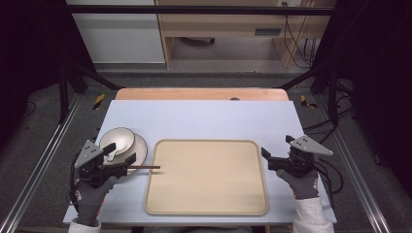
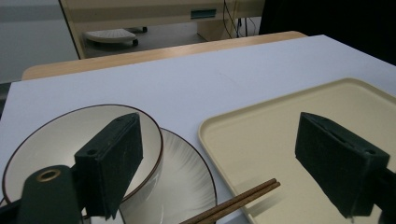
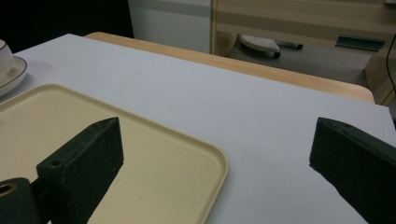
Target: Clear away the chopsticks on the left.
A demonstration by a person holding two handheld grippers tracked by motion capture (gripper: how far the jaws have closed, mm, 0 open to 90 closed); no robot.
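Note:
A beige tray (image 1: 206, 177) lies in the middle of the white table. To its left a cream bowl (image 1: 118, 140) with a dark rim sits on a cream plate (image 1: 140, 151). A pair of brown chopsticks (image 1: 145, 167) lies beside the plate, its tips over the tray's left rim. My left gripper (image 1: 120, 153) hovers open over the plate and the chopsticks' near end. In the left gripper view the chopsticks (image 2: 233, 203) lie low between the wide jaws, untouched, with the bowl (image 2: 60, 140) behind the left jaw. My right gripper (image 1: 277, 145) stands open and empty at the tray's right edge (image 3: 205, 154).
The table's far half (image 1: 204, 116) is bare white surface, with a wooden strip (image 1: 201, 93) along its back edge. Metal frame rails run down both sides. Behind the table stand cabinets and cables on the floor.

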